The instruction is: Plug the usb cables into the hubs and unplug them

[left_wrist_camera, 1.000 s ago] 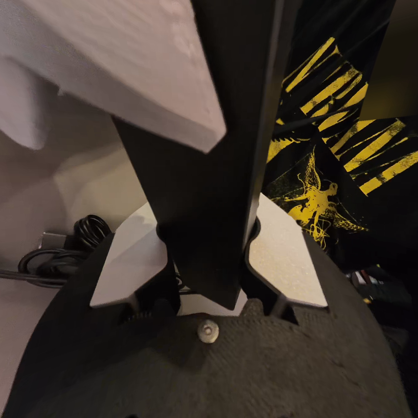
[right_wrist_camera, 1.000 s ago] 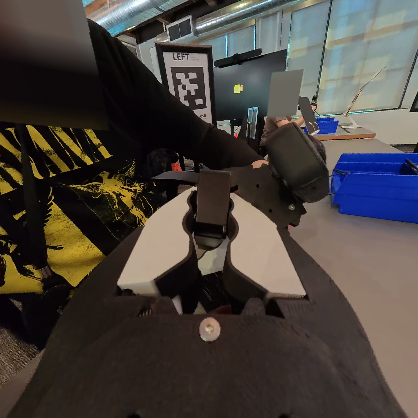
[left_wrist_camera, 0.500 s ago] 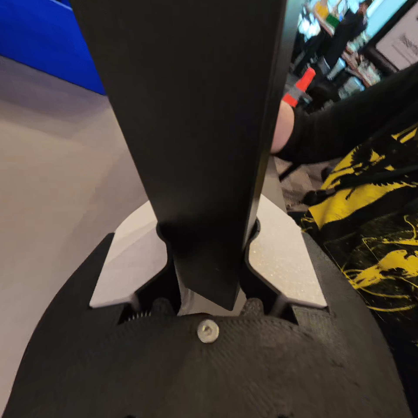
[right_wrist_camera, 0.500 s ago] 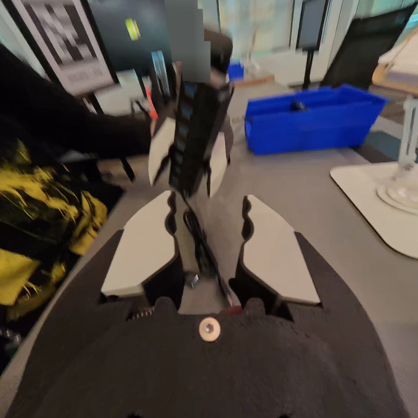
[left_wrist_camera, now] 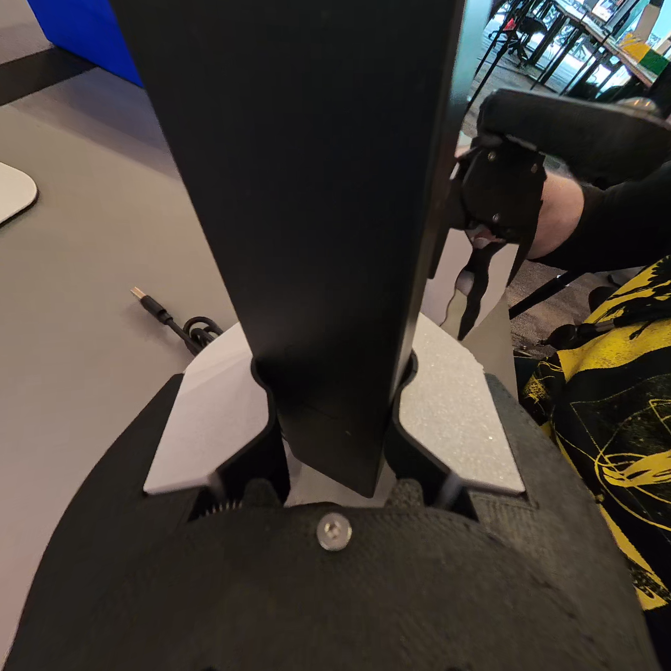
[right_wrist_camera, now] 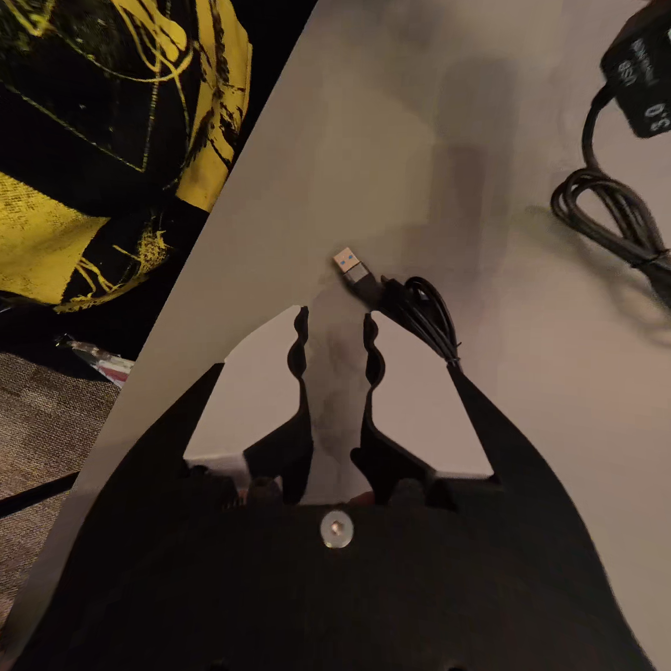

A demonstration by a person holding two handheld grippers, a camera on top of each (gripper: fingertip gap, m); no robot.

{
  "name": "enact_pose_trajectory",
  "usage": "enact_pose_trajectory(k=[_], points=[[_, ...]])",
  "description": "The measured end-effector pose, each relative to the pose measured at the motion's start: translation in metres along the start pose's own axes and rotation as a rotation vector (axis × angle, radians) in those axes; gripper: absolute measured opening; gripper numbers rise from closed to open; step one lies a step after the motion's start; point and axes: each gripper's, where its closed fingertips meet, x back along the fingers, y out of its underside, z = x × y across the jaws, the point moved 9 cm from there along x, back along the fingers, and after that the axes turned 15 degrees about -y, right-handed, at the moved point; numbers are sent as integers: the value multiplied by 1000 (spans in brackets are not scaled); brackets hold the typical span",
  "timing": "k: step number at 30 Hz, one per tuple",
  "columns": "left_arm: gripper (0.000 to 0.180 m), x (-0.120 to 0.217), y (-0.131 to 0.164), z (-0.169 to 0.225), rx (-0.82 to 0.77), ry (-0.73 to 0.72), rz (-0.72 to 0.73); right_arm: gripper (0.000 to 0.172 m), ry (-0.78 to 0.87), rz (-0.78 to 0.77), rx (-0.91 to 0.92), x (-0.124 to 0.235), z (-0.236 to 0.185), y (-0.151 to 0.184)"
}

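My left gripper [left_wrist_camera: 334,363] is shut on a long black USB hub [left_wrist_camera: 308,181]. The hub stands up between both pads and fills the middle of the left wrist view. A USB plug [left_wrist_camera: 145,297] on a bundled black cable lies on the grey table [left_wrist_camera: 90,254] to its left. My right gripper [right_wrist_camera: 335,313] is open and empty, pointing down at the table. A silver USB plug [right_wrist_camera: 350,265] with a bundled black cable [right_wrist_camera: 425,316] lies just ahead of its fingertips, untouched. The right gripper also shows in the left wrist view [left_wrist_camera: 472,290], held by a hand.
A second black hub [right_wrist_camera: 639,72] with a coiled cable [right_wrist_camera: 610,218] lies at the upper right. A blue bin [left_wrist_camera: 83,32] and a white pad [left_wrist_camera: 14,188] are on the table's left. The person's black-and-yellow shirt [right_wrist_camera: 90,145] borders the table edge [right_wrist_camera: 218,203].
A second ago my right gripper was shut on the hub's end. It let go, opened, and swung down over the plug on the table. The left gripper keeps the hub.
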Motion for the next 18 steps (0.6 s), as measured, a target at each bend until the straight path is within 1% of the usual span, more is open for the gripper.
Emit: enact_pose_trajectory(k=[3,5,6,10,14,18], points=[[71,-1,3,1,7,-2,-3,41,6,-56,-55,-11,11,7],[71,0,4,2,7,-2,-3,38,17,-23,-63,-10,20,7],[71,0,4,2,5,-3,-2,44,32,-19,-66,-9,24,6],[71,2,6,3,6,-2,3,39,39,-59,14,-11,33,-2],[71,3,9,1,22,-5,9,32,-39,-115,64,-25,35,-13],[71,4,12,1,33,1,17,19,-101,-135,96,-34,35,-23]])
